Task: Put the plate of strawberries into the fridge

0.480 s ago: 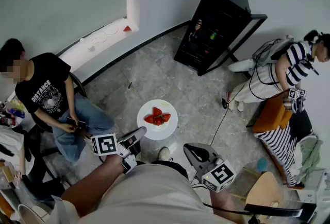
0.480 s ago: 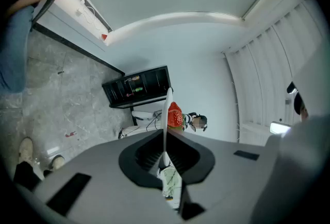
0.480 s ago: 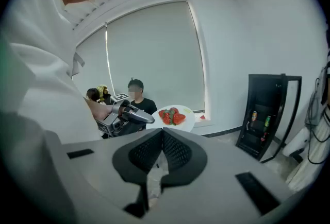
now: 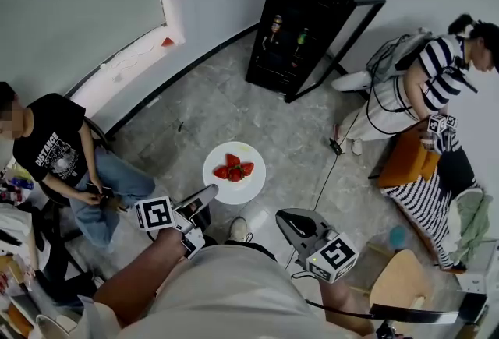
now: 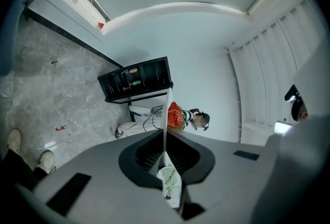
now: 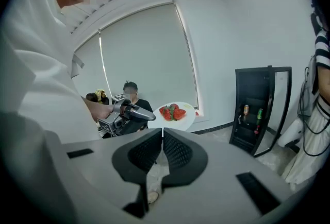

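A white plate with several red strawberries hangs in the air over the stone floor. My left gripper is shut on its near rim. In the left gripper view the plate shows edge-on between the closed jaws, with the strawberries beyond. The black fridge stands ahead against the wall, its glass door swung open and cans on its shelves. My right gripper is held low to the right of the plate, shut with nothing in it; its view shows the plate and the left gripper.
A person in a black shirt sits at the left. A person in a striped top sits at the right by an orange stool. A cable runs over the floor to the fridge. A wooden chair stands near right.
The fridge, the plate and the seated people have all shifted left in the head view, and the fridge looks a little nearer. Both grippers keep the same hold.
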